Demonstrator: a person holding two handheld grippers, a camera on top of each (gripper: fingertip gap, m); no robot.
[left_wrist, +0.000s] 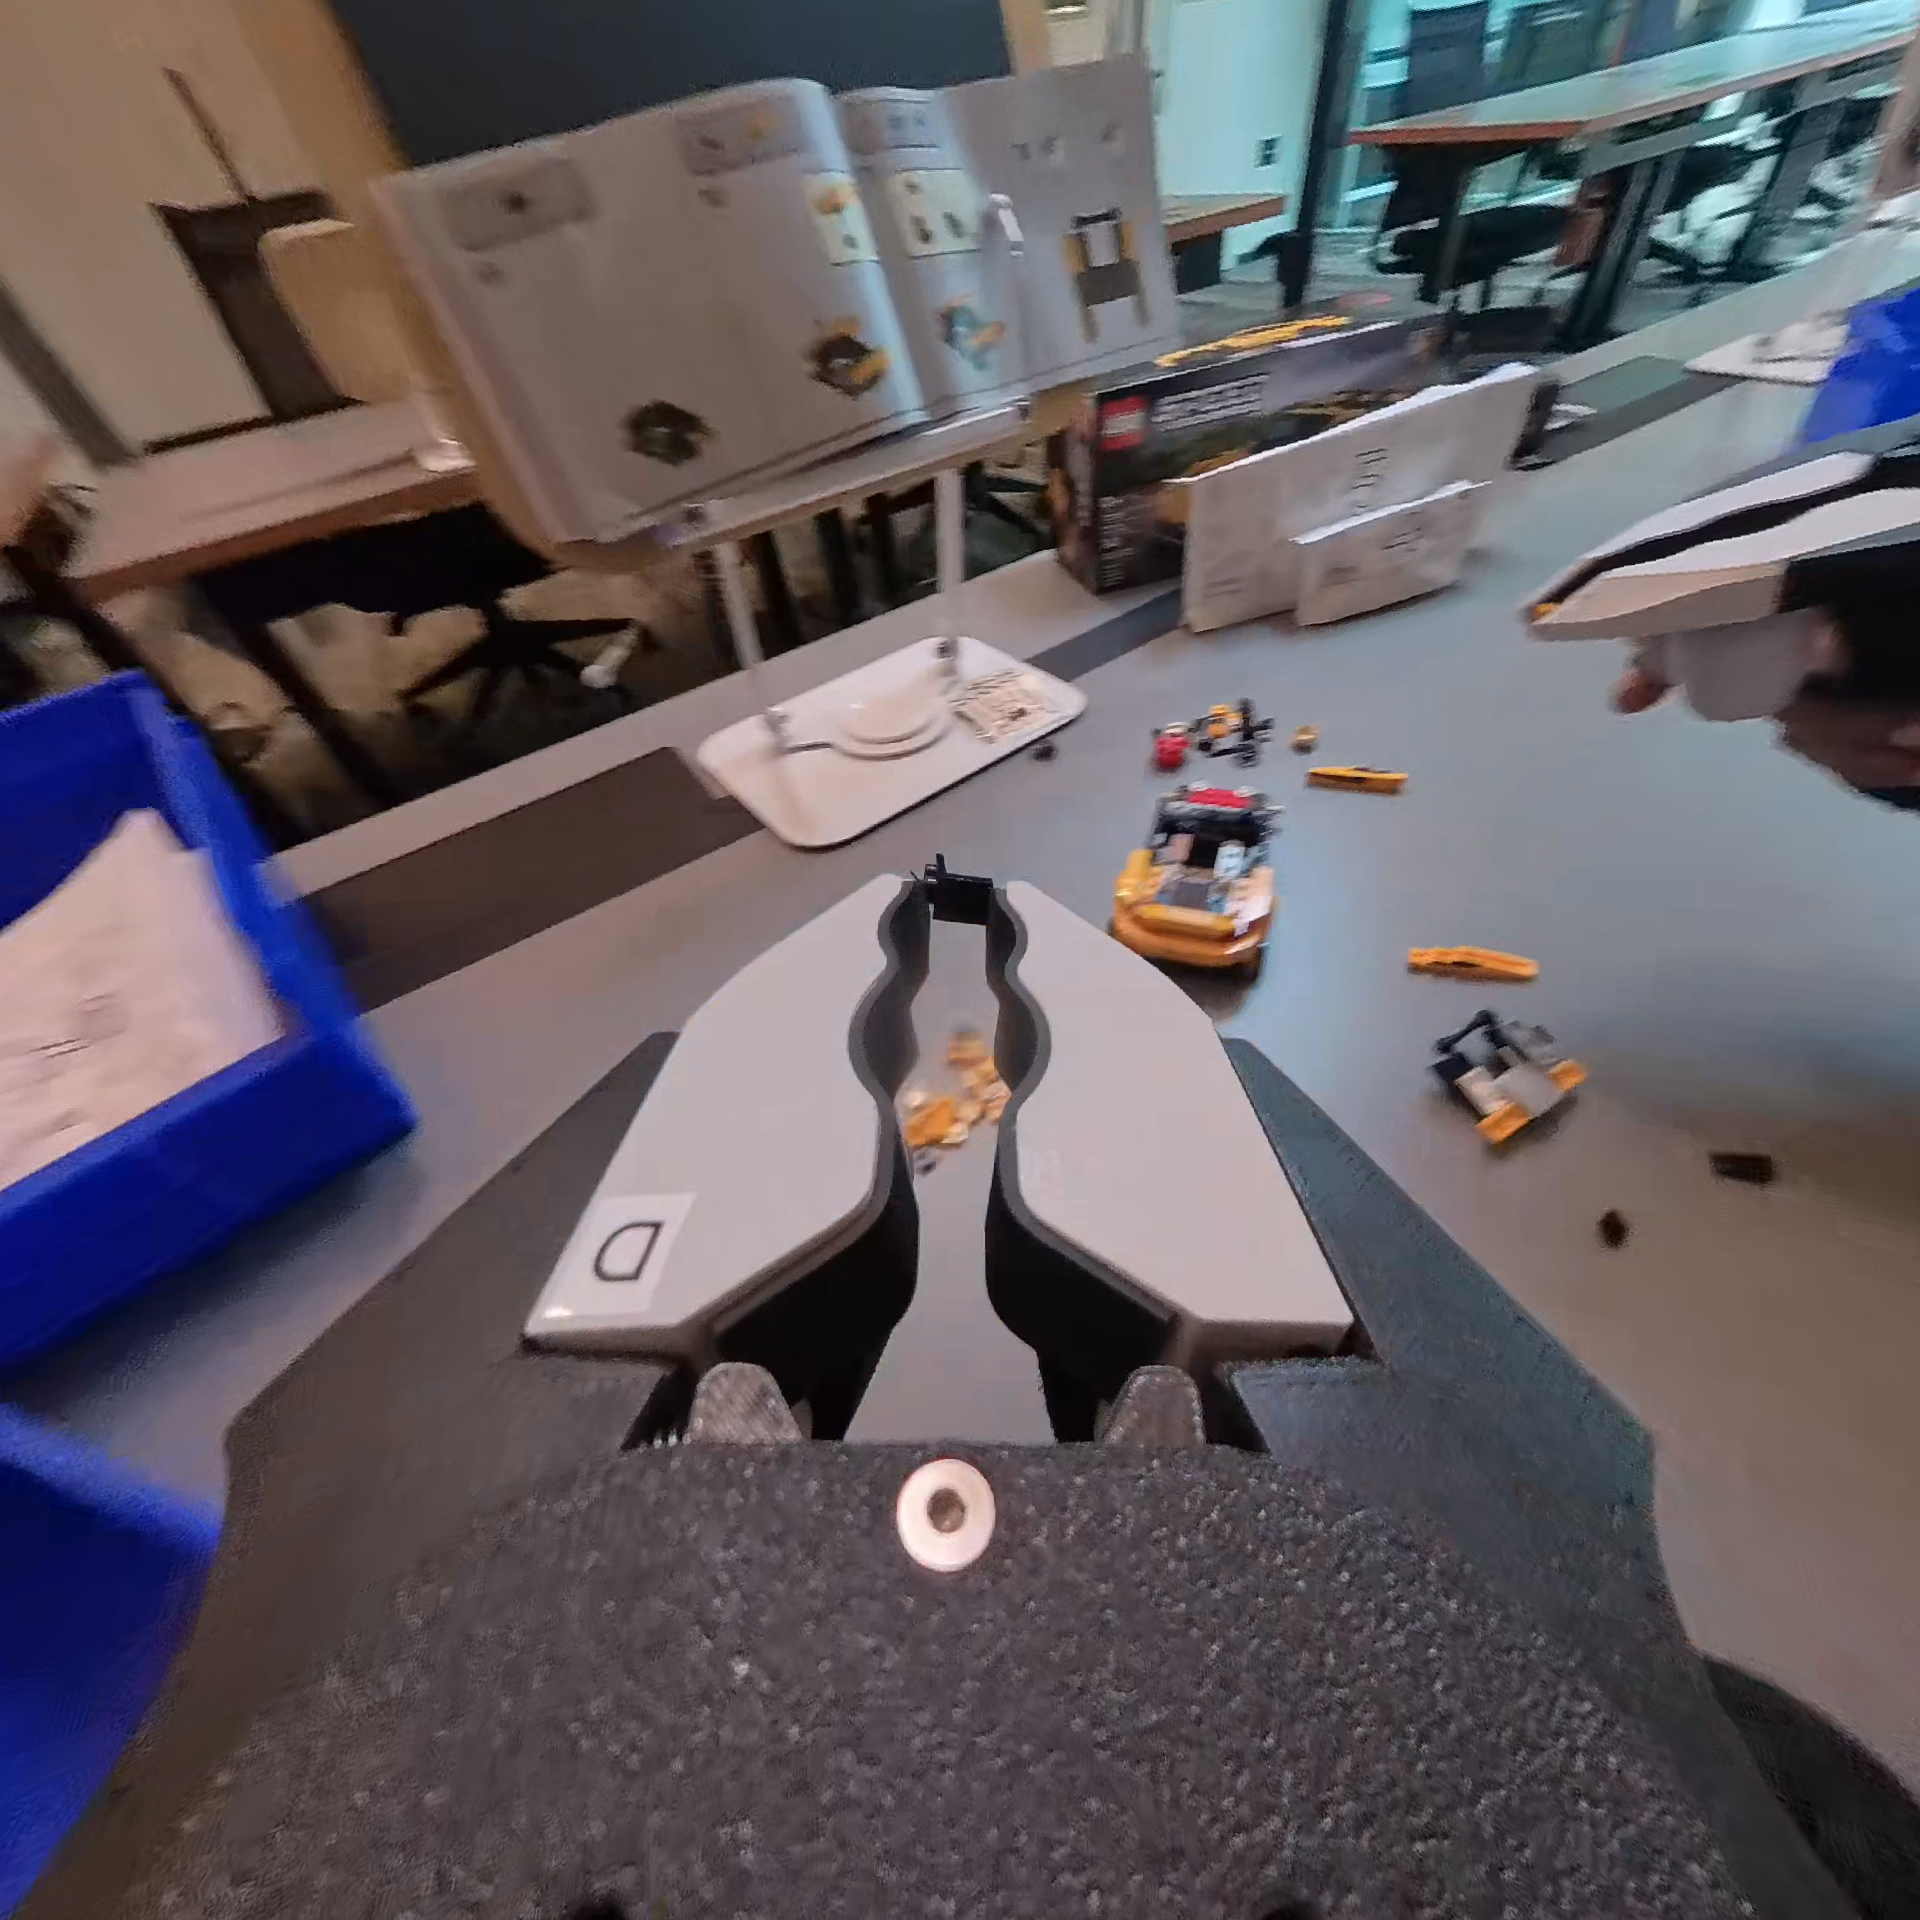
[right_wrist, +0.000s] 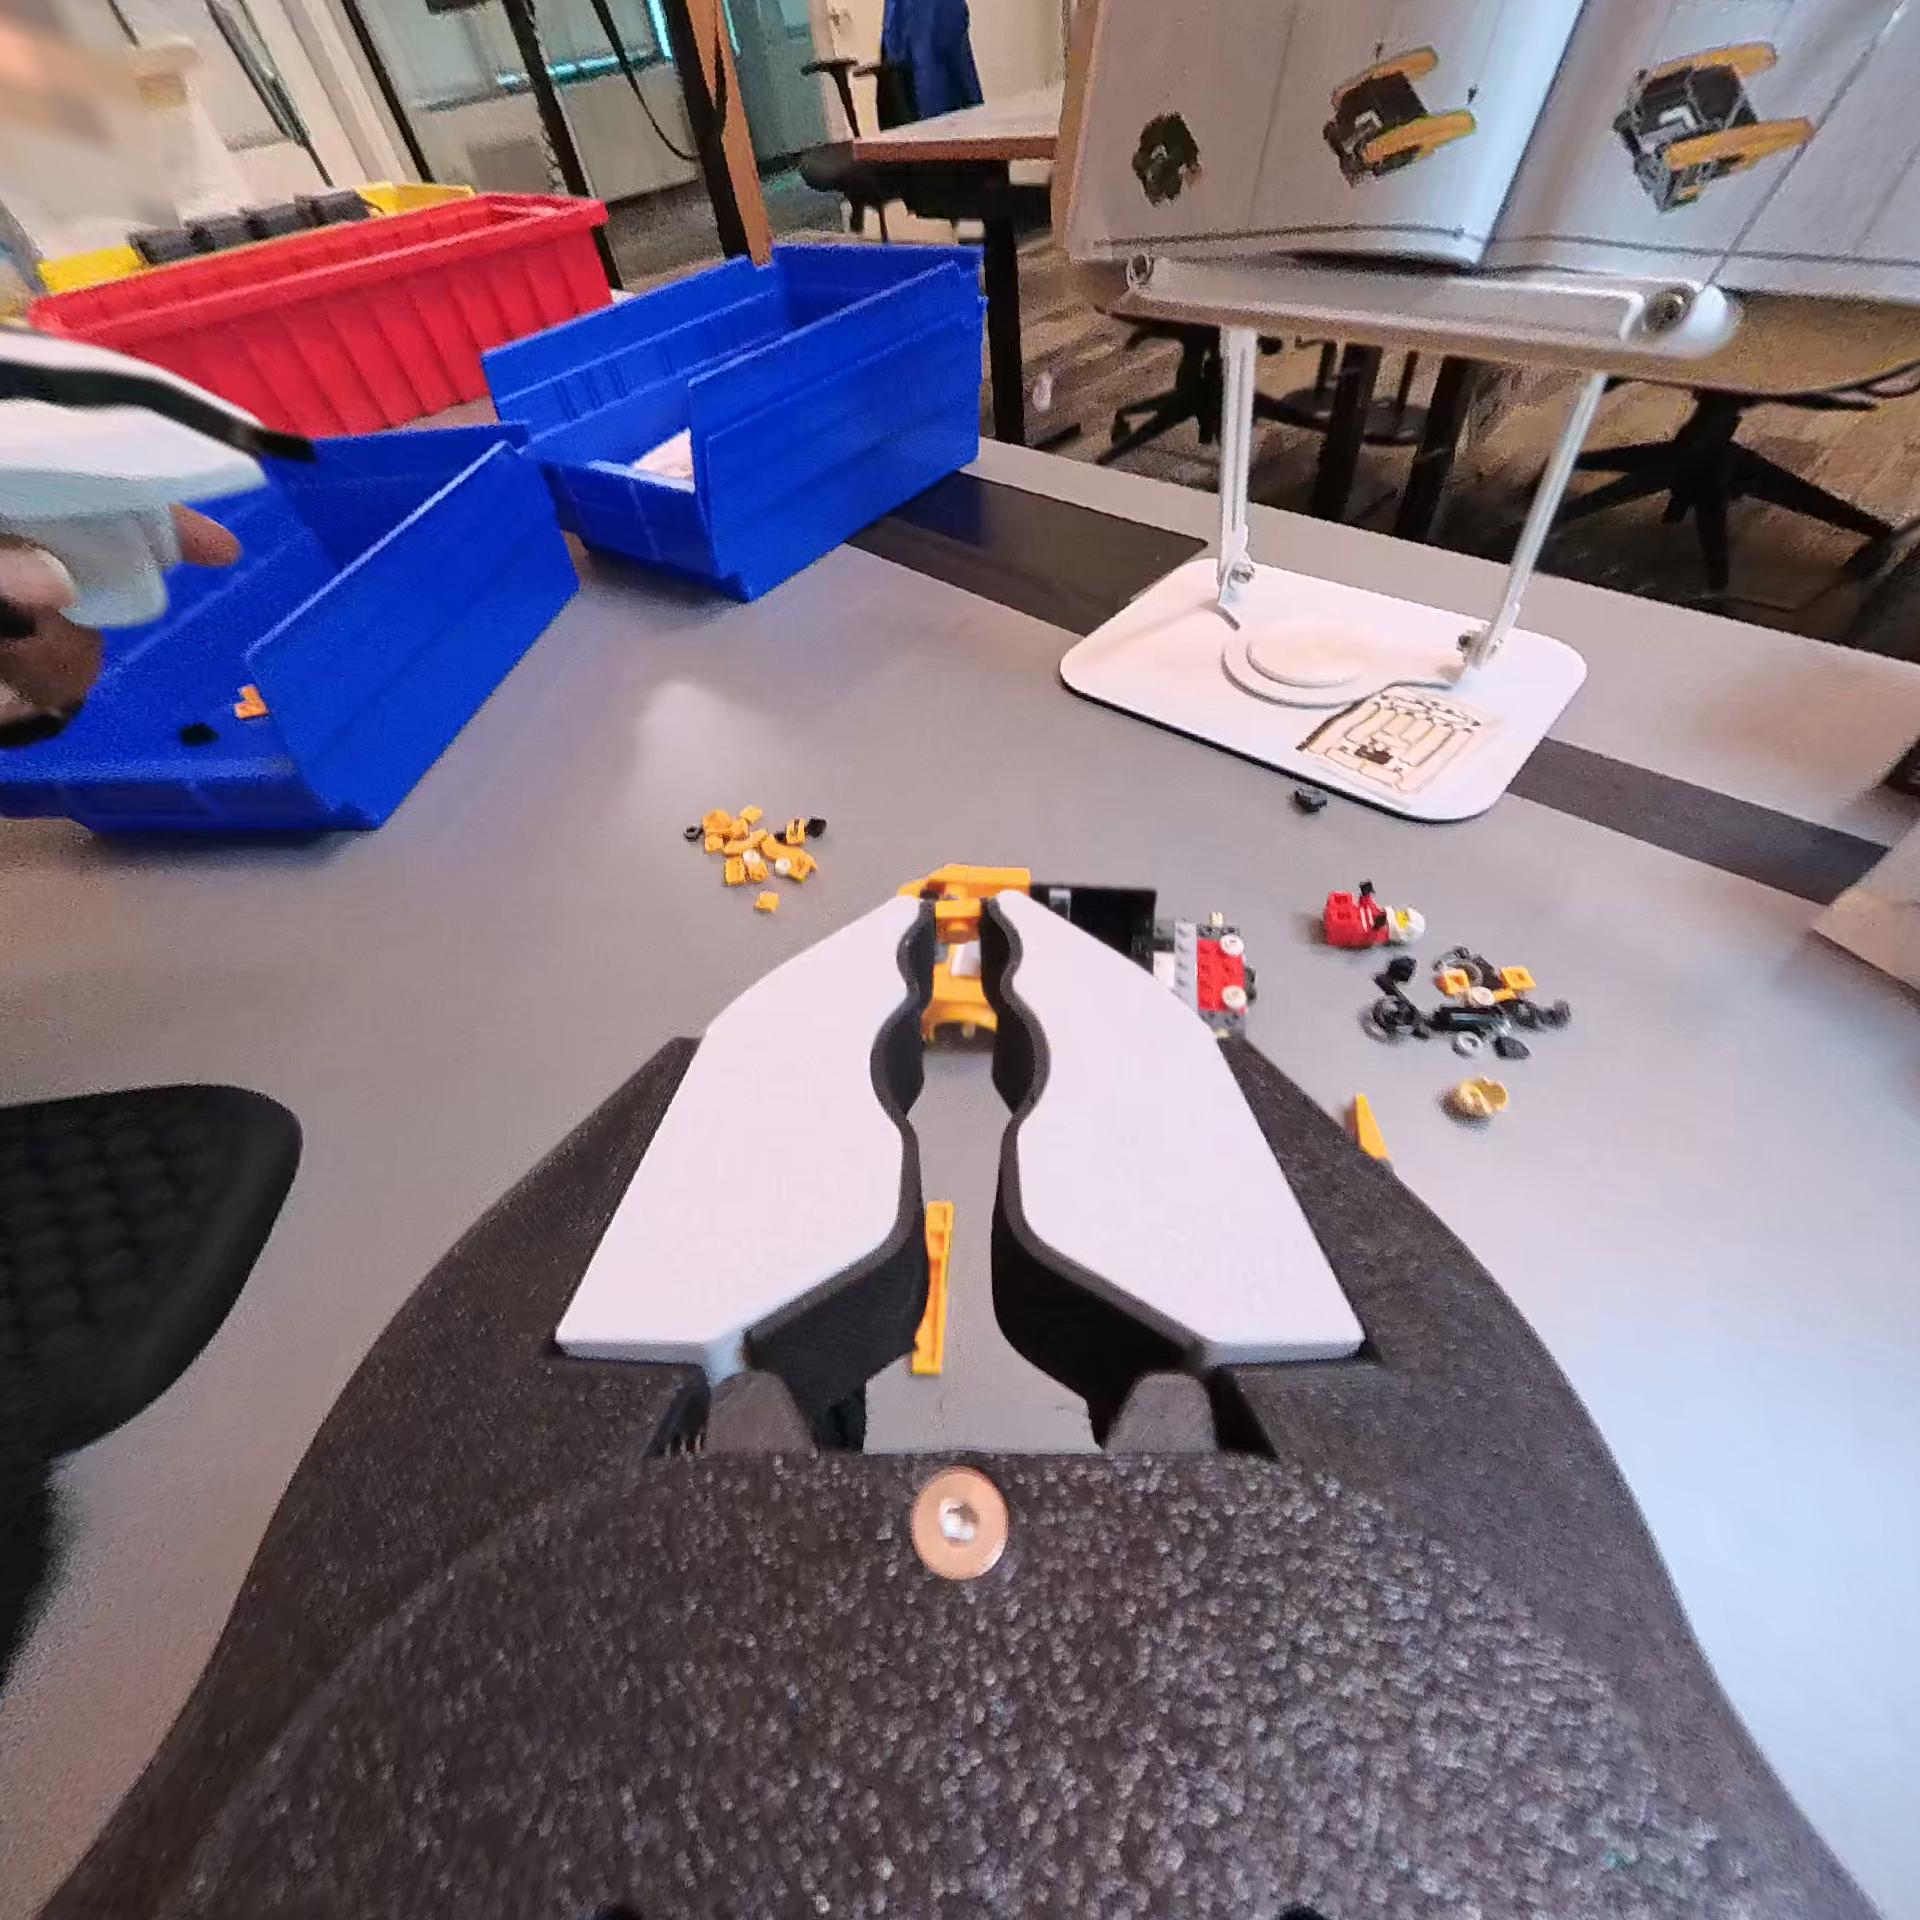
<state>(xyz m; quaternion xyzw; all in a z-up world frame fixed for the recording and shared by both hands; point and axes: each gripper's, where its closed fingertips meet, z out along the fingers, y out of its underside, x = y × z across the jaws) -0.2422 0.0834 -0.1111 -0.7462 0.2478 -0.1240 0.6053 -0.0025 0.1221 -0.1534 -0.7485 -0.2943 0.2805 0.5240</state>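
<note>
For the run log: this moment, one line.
left claw: pinching small black piece | right claw: pinching small yellow piece | yellow car on table

Lettering marks the white sticker (left_wrist: 623, 1252) on left hand-held gripper (left_wrist: 956, 899) and dark box (left_wrist: 1195, 436).

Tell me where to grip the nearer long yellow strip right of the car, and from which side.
Probably at mid-length, across its narrow width, coming down from above. The yellow strip lies flat and alone on the grey table, thin and long, so only its two long edges offer the pads parallel faces.
</note>
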